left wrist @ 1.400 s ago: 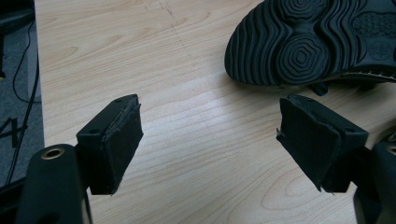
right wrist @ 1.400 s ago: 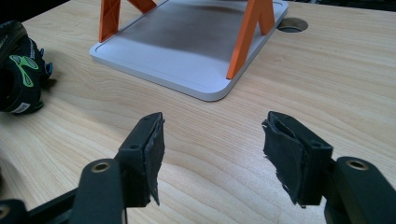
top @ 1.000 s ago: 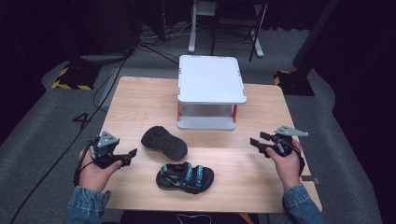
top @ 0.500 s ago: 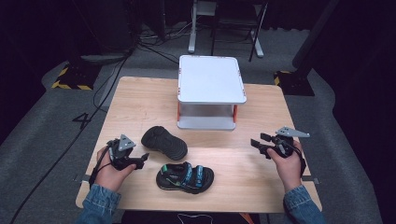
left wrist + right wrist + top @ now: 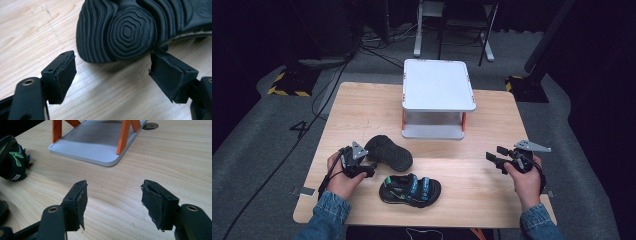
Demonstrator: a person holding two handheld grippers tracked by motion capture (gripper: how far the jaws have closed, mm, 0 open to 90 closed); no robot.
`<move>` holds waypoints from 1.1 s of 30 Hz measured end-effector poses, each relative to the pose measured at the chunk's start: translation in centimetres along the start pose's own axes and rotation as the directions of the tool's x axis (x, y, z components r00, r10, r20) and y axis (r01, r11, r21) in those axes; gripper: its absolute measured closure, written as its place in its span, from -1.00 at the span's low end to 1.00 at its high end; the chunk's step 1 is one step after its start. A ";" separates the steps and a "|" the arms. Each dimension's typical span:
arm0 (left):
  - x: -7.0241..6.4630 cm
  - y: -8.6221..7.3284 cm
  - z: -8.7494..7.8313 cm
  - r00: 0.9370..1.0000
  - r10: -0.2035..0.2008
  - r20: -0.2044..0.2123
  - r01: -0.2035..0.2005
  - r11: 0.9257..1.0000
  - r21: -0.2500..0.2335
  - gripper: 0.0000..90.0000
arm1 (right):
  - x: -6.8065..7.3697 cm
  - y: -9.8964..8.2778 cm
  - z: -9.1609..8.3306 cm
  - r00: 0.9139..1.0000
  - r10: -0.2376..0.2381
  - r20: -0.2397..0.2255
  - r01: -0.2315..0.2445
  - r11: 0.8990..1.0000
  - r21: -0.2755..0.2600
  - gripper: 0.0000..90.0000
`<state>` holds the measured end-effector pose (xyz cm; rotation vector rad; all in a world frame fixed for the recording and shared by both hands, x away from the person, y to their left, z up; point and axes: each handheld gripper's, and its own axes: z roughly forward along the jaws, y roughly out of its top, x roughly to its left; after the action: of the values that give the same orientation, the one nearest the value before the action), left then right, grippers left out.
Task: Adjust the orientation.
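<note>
High view looks down; tongs views skim the table [image 5: 362,107] (sharing sandals).

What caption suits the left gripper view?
Open left gripper nears an overturned sandal on the wooden table.

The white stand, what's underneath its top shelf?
Under the white stand, its lower tray looks bare between orange legs. The top hides the tray's back part in the high view.
</note>
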<state>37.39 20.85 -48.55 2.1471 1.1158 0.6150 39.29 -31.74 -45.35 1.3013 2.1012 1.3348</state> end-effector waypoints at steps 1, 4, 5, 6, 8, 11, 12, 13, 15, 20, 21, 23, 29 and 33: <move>0.0 0.1 0.2 1.000 -0.002 -0.001 0.002 1.000 -0.003 -0.52 | -0.1 -0.1 -0.1 1.000 0.001 0.002 -0.001 1.000 -0.001 -0.17; -0.2 0.3 0.9 1.000 -0.003 0.002 0.003 1.000 -0.009 -0.52 | -0.2 -0.3 -0.5 1.000 0.007 0.012 -0.007 1.000 -0.003 -0.17; -0.2 0.4 1.1 1.000 -0.006 0.003 0.006 1.000 -0.006 -0.53 | -0.2 -0.4 -0.7 1.000 0.009 0.013 -0.009 1.000 -0.002 -0.17; -0.1 0.4 1.2 1.000 -0.005 0.001 0.005 1.000 -0.007 -0.55 | -0.3 -0.5 -0.9 1.000 0.012 0.016 -0.012 1.000 -0.002 -0.17; -0.2 0.6 1.2 1.000 -0.008 -0.002 0.008 1.000 -0.004 -0.55 | -0.4 -0.7 -1.2 1.000 0.018 0.022 -0.018 1.000 -0.005 -0.18; -0.1 0.9 0.9 1.000 -0.001 -0.007 0.001 1.000 -0.016 -0.47 | -0.7 -0.9 -1.8 0.999 0.027 0.029 -0.027 1.000 -0.011 -0.18; -0.1 1.0 0.7 1.000 0.005 -0.007 -0.005 1.000 -0.023 -0.42 | -0.7 -0.9 -1.9 0.999 0.030 0.030 -0.029 0.999 -0.013 -0.18; -0.1 1.2 0.5 1.000 0.011 -0.007 -0.011 0.999 -0.035 -0.36 | -0.8 -0.9 -2.0 0.999 0.033 0.032 -0.032 0.999 -0.017 -0.18; 0.0 1.6 0.3 1.000 0.010 -0.008 -0.011 0.998 -0.063 -0.23 | -0.9 -1.0 -2.2 0.999 0.036 0.034 -0.036 0.999 -0.020 -0.18; 0.4 2.9 0.5 1.000 0.000 0.023 0.003 0.991 -0.135 0.12 | -0.9 -1.4 -2.3 0.999 0.041 0.036 -0.040 0.999 -0.012 -0.18; 0.4 3.3 0.7 1.000 -0.004 0.027 0.008 0.990 -0.138 0.17 | -0.9 -1.5 -2.4 0.998 0.040 0.038 -0.040 0.999 -0.010 -0.18; 0.5 3.8 1.1 1.000 -0.006 0.021 0.009 0.987 -0.163 0.19 | -0.8 -1.6 -2.6 0.998 0.048 0.041 -0.047 0.999 -0.011 -0.18; 0.6 5.1 2.5 1.000 0.021 0.010 -0.019 0.984 -0.177 0.22 | -0.9 -2.4 -4.0 0.996 0.063 0.062 -0.062 0.998 -0.017 -0.19; 1.0 5.6 2.9 0.999 -0.010 0.038 0.017 0.981 -0.195 0.17 | -1.1 -3.2 -5.0 0.994 0.079 0.078 -0.078 0.997 -0.016 -0.19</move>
<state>42.85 18.33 -46.48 1.9732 1.0060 0.6484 34.85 -35.78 -45.69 1.4209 2.0048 1.3041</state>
